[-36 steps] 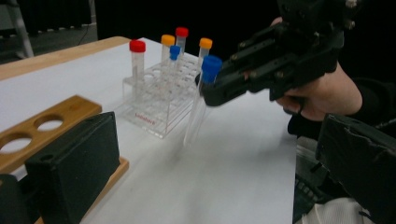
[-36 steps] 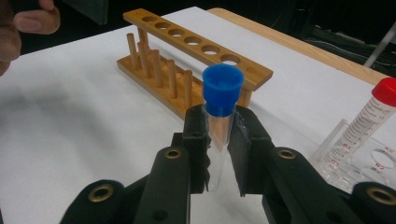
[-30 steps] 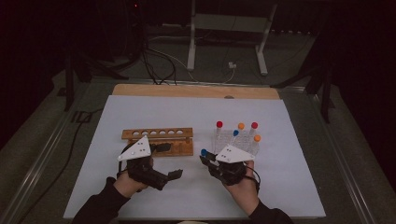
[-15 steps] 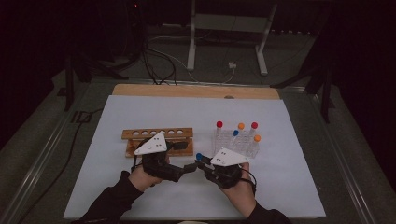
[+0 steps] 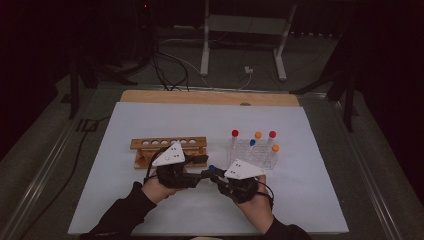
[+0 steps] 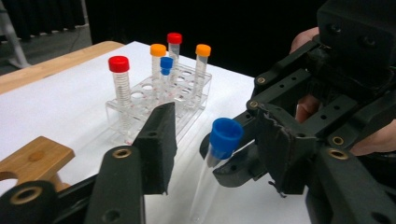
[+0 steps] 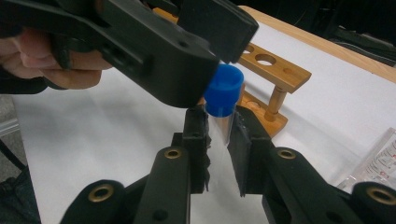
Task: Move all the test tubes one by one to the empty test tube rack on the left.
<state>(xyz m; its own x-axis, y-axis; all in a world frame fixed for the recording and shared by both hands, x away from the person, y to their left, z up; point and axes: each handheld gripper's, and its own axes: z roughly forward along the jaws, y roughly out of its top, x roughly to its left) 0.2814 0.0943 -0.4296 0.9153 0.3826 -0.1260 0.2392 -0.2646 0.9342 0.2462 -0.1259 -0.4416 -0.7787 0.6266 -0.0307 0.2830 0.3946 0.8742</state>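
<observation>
High view: two hands meet low over a white-covered table [image 5: 150, 120], each holding a set of tongs. The right tongs [image 5: 216, 176] are clamped on a clear tube with a blue cap [image 5: 212, 168], held up in the air between the two hands. The right gripper view shows the tube [image 7: 219, 123] upright, pinched just under its cap by both black jaws. The left tongs [image 6: 219, 140] stand apart around the blue cap, one jaw on each side, not yet touching it as far as I can tell. Behind the hands sits a wooden rack [image 5: 170, 150] with a row of empty holes, and to its right a clear plastic rack [image 5: 252, 152] holding five capped tubes, red, orange and blue. My judgement is that this is a handover, or a grip on the cap to unscrew it. Next, the left tongs need to close squarely on the cap while the right ones hold firm.
</observation>
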